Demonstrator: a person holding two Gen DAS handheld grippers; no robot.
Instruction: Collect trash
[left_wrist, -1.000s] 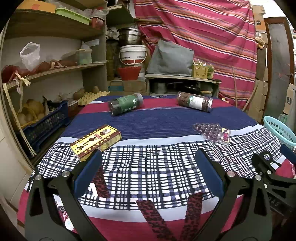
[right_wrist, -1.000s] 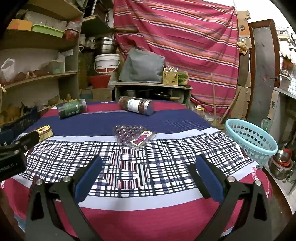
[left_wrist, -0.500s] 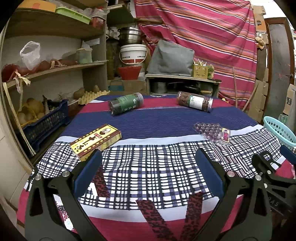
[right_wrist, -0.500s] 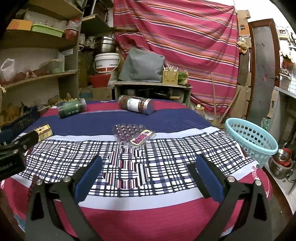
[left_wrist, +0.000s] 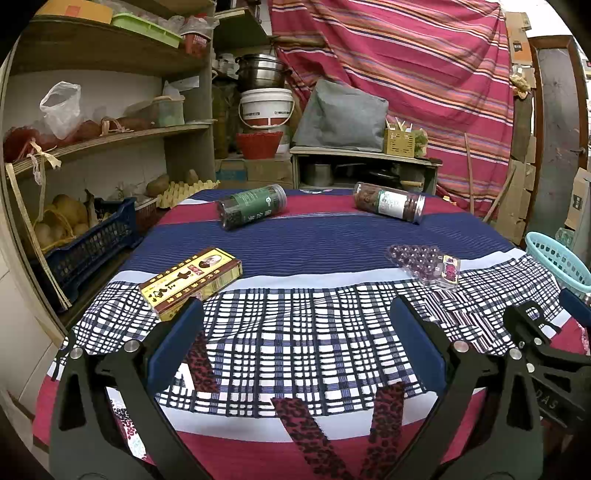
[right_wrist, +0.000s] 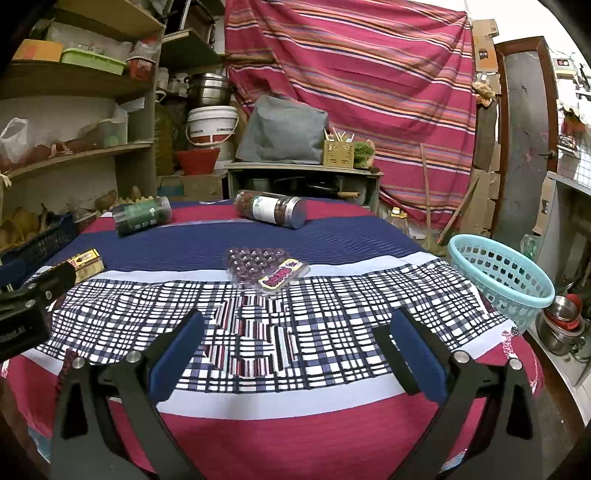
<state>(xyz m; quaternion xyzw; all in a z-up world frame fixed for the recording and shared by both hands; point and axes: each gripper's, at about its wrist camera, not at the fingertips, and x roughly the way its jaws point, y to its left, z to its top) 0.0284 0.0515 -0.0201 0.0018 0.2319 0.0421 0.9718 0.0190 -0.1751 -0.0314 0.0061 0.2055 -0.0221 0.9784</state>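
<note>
Blue-padded fingers spread wide frame your view: your left gripper (left_wrist: 295, 332) hovers above the near edge of the checked tablecloth (left_wrist: 314, 332) with its jaws parted and nothing between them, and your right gripper (right_wrist: 295, 339) hangs the same way, empty, over the same cloth. Take the turquoise basket (right_wrist: 502, 273) as your landmark; it sits at the table's right edge, ahead and to the right of the right gripper. Left of the basket, near the cloth's middle, lies a clear blister tray (right_wrist: 264, 267) with a purple label, straight ahead of the right gripper and well apart from its fingers. Farther left of the basket, a yellow and red box (left_wrist: 192, 278) lies flat just beyond the left gripper's left finger, near it but not touching. Beyond the basket toward the far edge, two jars lie on their sides: a green-labelled jar (left_wrist: 251, 210) at far left and a dark-filled jar (left_wrist: 389, 201) closer to the basket's side.
</note>
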